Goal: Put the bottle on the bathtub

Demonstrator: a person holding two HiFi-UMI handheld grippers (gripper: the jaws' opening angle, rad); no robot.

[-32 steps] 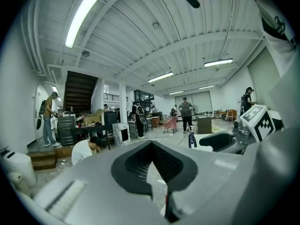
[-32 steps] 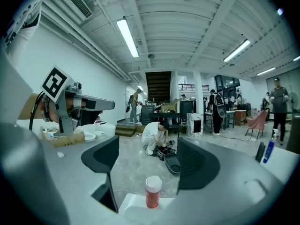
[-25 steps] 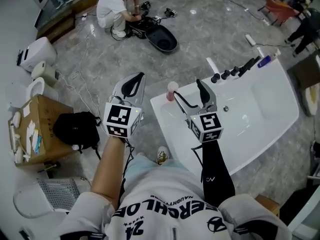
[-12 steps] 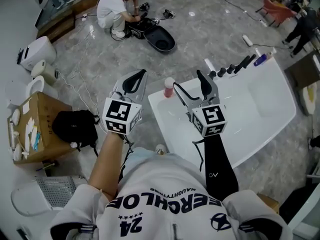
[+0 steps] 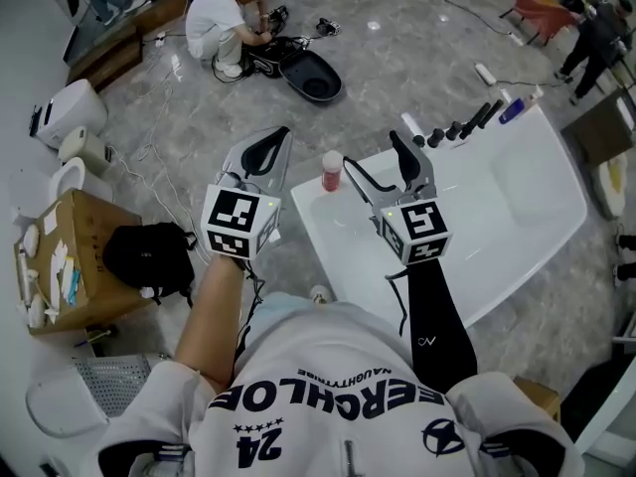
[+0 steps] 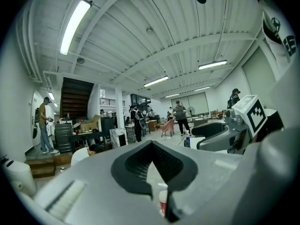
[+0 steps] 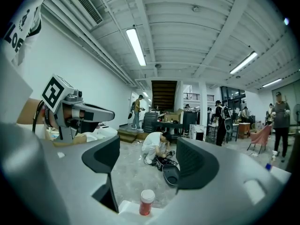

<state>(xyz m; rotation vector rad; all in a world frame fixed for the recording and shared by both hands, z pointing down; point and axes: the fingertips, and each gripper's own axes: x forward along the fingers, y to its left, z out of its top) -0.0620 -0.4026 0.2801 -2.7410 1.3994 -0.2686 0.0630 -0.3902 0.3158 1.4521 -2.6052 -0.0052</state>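
A red bottle [image 5: 332, 171] with a white cap stands upright on the near left corner of the white bathtub [image 5: 517, 227]. My left gripper [image 5: 281, 135] hangs over the floor just left of the bottle, shut and holding nothing. My right gripper [image 5: 371, 149] is open over the tub's left end, just right of the bottle and apart from it. In the right gripper view the bottle [image 7: 146, 201] stands low between the spread fingers [image 7: 106, 156], farther off. In the left gripper view a sliver of the bottle [image 6: 162, 203] shows under the closed gripper [image 6: 151, 147].
Black tap knobs [image 5: 457, 127] and a blue bottle [image 5: 512, 110] line the tub's far rim. A cardboard box [image 5: 70, 256] and a black backpack [image 5: 149, 256] lie on the floor at left. A person [image 5: 224, 18] crouches by an open case at the back.
The bottle stays on the tub corner. Both grippers have drifted slightly up and left in the view, and the head camera has shifted a little.
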